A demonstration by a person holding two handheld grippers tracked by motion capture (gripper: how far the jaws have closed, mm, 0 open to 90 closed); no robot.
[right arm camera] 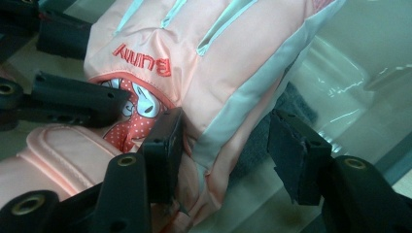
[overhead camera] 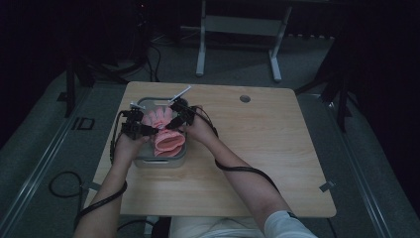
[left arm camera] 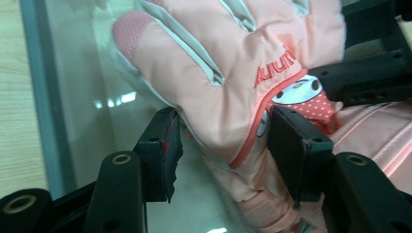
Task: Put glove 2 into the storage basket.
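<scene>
The pink glove (overhead camera: 166,130) lies in the grey bin (overhead camera: 163,161), which stands near the table's (overhead camera: 277,163) left edge, toward the far left corner. The glove rests palm down, fingers toward the bin's far wall and cuff toward the near wall, where the cuff rides up to about rim level. A printed word and a cartoon patch on the back of the glove (left arm camera: 243,63) face up, which suggests it has been laid flat for placing rather than dropped. A second pink piece (right arm camera: 58,155), padded and stitched, lies under or beside it; I cannot tell whether it is the matching glove or a fold of the same one.

The left gripper (left arm camera: 223,145) straddles one edge of the glove at the wrist. Its jaws stand apart: the one pad (left arm camera: 296,145) touches the fabric, while the other (left arm camera: 163,150) stands off it with a gap showing, so nothing is pinched. The right gripper (right arm camera: 223,150) straddles the opposite edge (right arm camera: 218,121). Its jaws are also spread; one pad (right arm camera: 165,145) lies against the fabric and the other (right arm camera: 291,155) stands well clear over the bin's floor.

Judgement: both grippers sit low inside the bin, on either side of the glove, because they are letting go of it there; the glove's weight is borne by the bin. Lifting straight up should avoid snagging the cloth.
</scene>
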